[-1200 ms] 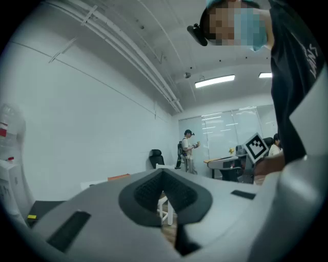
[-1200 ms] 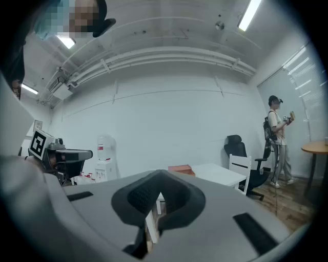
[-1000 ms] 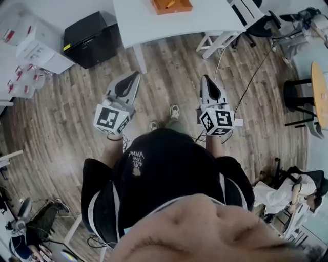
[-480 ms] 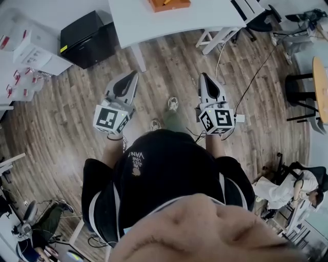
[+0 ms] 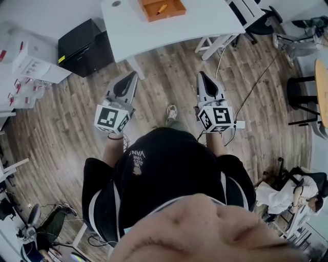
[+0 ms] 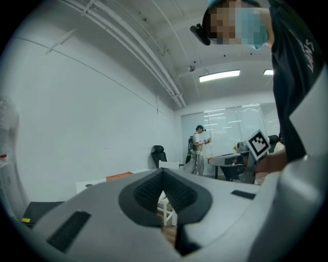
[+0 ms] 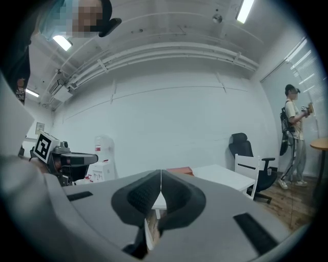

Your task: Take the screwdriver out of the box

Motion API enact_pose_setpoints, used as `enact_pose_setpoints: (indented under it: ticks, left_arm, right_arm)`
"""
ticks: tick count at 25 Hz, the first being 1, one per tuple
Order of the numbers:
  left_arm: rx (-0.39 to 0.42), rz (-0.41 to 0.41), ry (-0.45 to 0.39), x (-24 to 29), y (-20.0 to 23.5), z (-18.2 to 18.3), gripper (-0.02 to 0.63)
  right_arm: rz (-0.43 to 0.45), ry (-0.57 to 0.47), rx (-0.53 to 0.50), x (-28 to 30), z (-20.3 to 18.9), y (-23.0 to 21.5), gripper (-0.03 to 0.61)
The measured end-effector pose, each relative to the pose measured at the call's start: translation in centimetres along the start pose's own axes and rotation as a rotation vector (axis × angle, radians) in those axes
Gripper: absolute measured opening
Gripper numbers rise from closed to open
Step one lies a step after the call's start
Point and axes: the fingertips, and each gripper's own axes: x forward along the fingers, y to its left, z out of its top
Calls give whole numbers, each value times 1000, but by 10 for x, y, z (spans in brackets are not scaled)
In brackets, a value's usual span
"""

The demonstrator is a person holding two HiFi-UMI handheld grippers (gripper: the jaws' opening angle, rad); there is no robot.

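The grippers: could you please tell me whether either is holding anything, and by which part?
Nothing is held: the left gripper and right gripper are both shut and empty, away from the orange box on the table.

Cool, even light is filling the room; in the left gripper view a long ceiling lamp [image 6: 219,75] is glowing white and burning out a little, and the glass wall [image 6: 230,115] behind is shining pale; in the right gripper view another lamp strip [image 7: 245,10] is glaring at the top edge. Both gripper views are bending strongly like a fisheye, and dark corners are closing round each picture; the left gripper [image 6: 163,171] and the right gripper [image 7: 161,171] are looking soft, being close to the lens, while the far wall [image 7: 179,128] is looking sharper. In the head view the white table [image 5: 205,20] is looking bright; the wooden floor [image 5: 169,77] is carrying only faint shadows; the bottom of this picture is blurring heavily.
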Motion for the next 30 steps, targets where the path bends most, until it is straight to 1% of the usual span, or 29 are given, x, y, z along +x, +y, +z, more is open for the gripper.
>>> enact_pose_setpoints:
  ticks: [6,11,16,22,26,30]
  left_arm:
    - [10,34,-2,47,19,3,15]
    - [-7,61,4,78,26,-2,15]
    - [-7,88,9,107,31,-5,15]
    - [-30,121,2,126,38,-6,15]
    - [-43,128,24,132,43,-15,15]
    - [-49,137,32,139,59,-20,15]
  right_arm:
    - [19,-8,0,41,7,-35,12]
    - [46,-1,4,69,7,-61,12]
    - [76,9,-2,95,7,-83,12]
    - [102,9,-12,116,11,-99,12]
    - [109,26,-4,125,5,-102,12]
    - [106,36,6,139,2,-103,12]
